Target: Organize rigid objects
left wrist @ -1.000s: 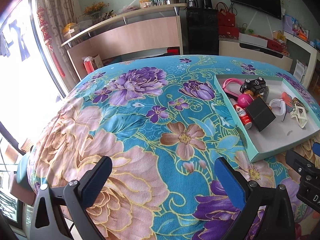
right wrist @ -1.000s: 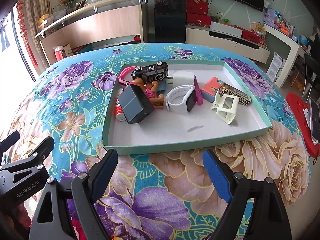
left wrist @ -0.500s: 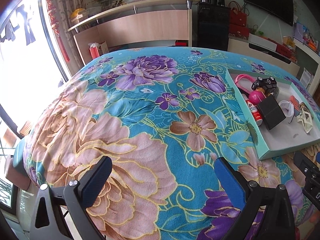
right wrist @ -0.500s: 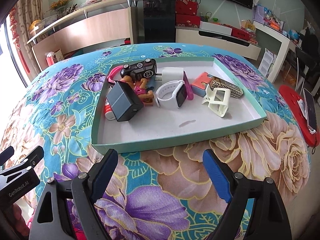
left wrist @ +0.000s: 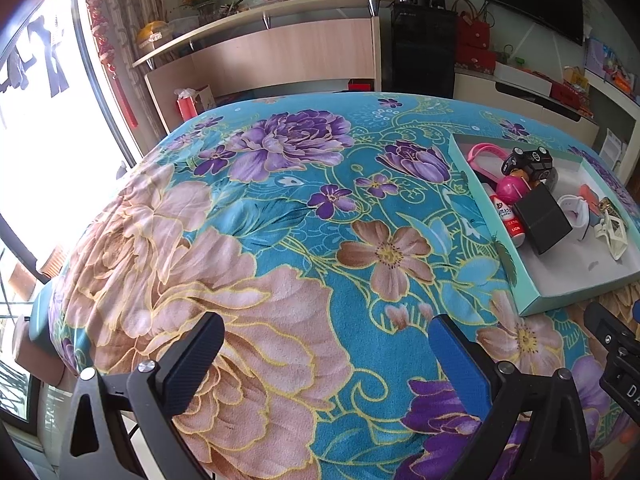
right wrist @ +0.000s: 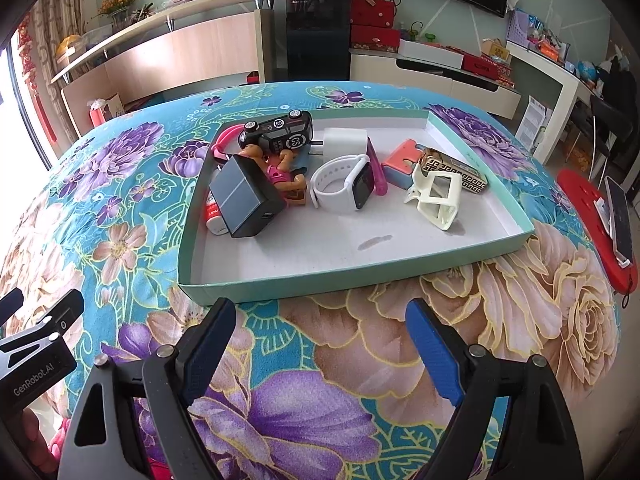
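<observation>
A shallow teal tray with a white floor lies on the floral cloth and holds several small objects: a black charger block, a black toy car, a doll, a white smartwatch, a white hair claw, a patterned lighter and a red-white tube. My right gripper is open and empty, just in front of the tray's near wall. My left gripper is open and empty over bare cloth, left of the tray.
The table is covered with a blue floral cloth. A red stool with a phone on it stands to the right. Shelves, a dark cabinet and a window lie behind and to the left.
Both grippers have drawn back and risen a little, so the tray looks smaller and farther. Both stay open. The objects in the tray have not moved.
</observation>
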`<action>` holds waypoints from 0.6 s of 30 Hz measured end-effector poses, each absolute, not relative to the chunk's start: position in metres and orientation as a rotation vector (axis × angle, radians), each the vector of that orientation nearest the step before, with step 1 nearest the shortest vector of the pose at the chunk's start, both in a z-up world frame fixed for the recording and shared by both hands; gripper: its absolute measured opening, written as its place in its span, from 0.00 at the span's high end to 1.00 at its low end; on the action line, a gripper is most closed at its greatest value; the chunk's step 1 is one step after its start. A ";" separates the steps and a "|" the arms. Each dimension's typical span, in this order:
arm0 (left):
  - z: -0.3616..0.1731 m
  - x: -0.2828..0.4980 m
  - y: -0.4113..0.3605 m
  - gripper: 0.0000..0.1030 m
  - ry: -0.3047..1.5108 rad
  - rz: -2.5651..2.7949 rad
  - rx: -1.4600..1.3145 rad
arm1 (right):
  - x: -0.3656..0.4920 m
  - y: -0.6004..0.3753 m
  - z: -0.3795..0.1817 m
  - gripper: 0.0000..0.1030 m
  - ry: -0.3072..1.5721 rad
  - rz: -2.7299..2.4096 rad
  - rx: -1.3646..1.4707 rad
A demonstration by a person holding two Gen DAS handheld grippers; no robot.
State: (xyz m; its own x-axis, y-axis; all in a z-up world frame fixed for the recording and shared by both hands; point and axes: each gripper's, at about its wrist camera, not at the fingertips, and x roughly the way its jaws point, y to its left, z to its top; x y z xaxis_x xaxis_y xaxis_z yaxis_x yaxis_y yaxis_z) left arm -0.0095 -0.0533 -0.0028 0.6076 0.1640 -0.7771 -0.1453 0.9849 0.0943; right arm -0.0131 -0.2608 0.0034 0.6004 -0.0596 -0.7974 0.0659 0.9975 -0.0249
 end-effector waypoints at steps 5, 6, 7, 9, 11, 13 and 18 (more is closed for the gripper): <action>-0.007 -0.006 -0.053 0.00 0.924 0.181 0.026 | -0.012 -0.259 0.003 0.15 0.924 -0.073 -0.003; -0.008 -0.006 -0.052 0.00 0.929 0.180 0.026 | -0.012 -0.258 0.003 0.15 0.924 -0.072 -0.004; -0.009 -0.005 -0.052 0.00 0.932 0.178 0.025 | -0.012 -0.258 0.003 0.15 0.925 -0.071 -0.006; -0.010 -0.005 -0.052 0.00 0.935 0.179 0.025 | -0.012 -0.258 0.002 0.15 0.927 -0.071 -0.009; -0.010 -0.005 -0.052 0.00 0.935 0.179 0.026 | -0.012 -0.257 0.002 0.15 0.928 -0.071 -0.011; -0.009 -0.005 -0.052 0.00 0.934 0.180 0.028 | -0.012 -0.258 0.002 0.15 0.929 -0.071 -0.012; -0.009 -0.005 -0.052 0.00 0.934 0.181 0.029 | -0.012 -0.258 0.002 0.15 0.930 -0.066 -0.011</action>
